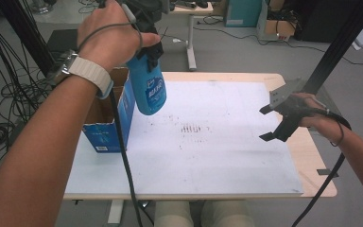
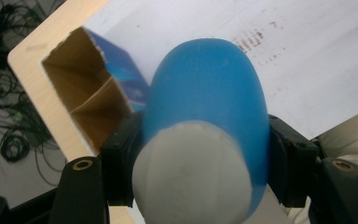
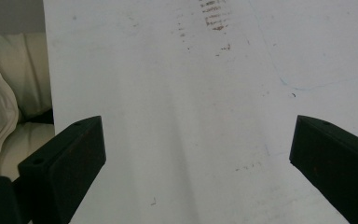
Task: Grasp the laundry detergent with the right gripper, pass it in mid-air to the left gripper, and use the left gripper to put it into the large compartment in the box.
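Observation:
A blue bottle (image 1: 147, 87) with a pale cap end (image 2: 193, 175) hangs in the air, bottom down, beside the open cardboard box (image 1: 109, 118). My left gripper (image 1: 146, 49) is shut on the bottle's upper part, held high over the table's left side. In the left gripper view the bottle (image 2: 207, 102) sits between both black jaws, with the box's open top (image 2: 81, 100) below and to the left. My right gripper (image 1: 266, 123) stands open over the white board's right edge, nothing between its jaws (image 3: 196, 154).
A white board (image 1: 203, 156) with dark smudges (image 1: 191, 127) covers most of the wooden table (image 1: 319, 156). The blue-sided box stands at the board's left edge. Cables lie on the floor at the left. Another desk (image 1: 189, 28) stands behind.

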